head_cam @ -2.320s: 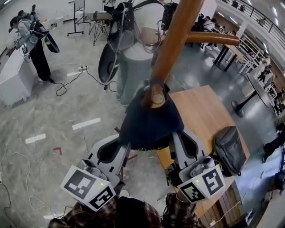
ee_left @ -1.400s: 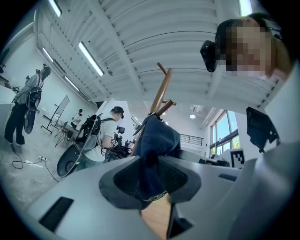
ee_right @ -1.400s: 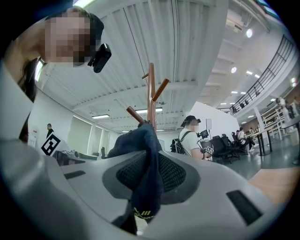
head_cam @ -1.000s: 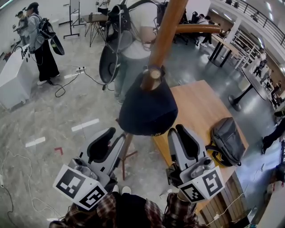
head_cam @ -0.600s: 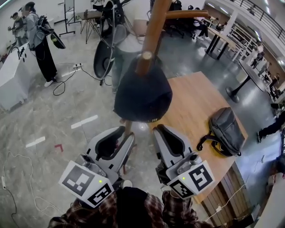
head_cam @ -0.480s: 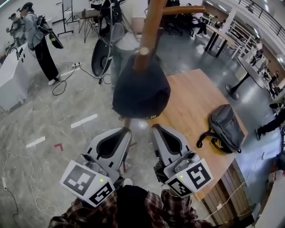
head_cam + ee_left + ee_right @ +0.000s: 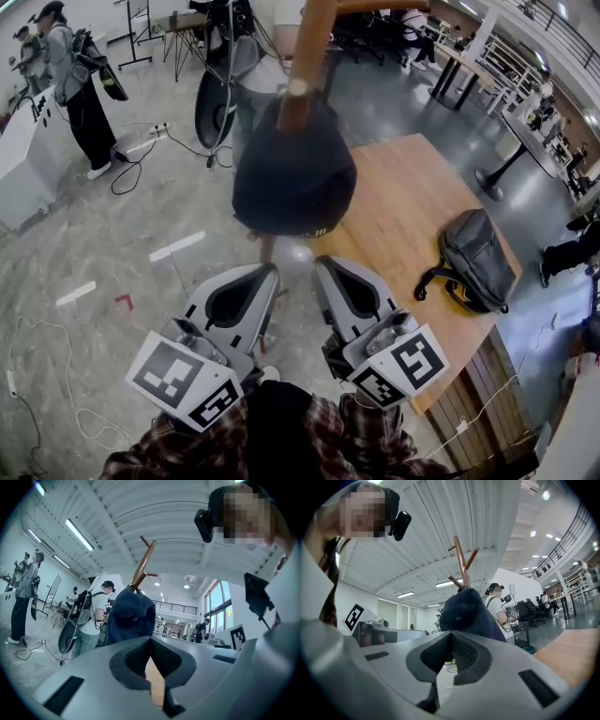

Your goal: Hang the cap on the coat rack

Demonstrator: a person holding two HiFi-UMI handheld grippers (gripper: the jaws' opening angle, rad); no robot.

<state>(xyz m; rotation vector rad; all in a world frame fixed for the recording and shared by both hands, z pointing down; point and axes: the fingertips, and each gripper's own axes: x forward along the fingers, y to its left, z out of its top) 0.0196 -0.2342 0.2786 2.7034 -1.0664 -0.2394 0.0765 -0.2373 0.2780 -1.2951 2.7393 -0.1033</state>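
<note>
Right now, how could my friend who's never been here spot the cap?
Find the brown wooden coat rack next to the big wooden table. The cap hangs over the tip of one peg. It is the only dark blue, round, soft thing; the grey backpack lies on the table.

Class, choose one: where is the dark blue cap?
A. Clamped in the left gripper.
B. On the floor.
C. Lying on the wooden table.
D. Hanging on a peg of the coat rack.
D: the cap hangs on a peg of the coat rack; the left gripper and right gripper, both shut, sit below it, apart.
</note>
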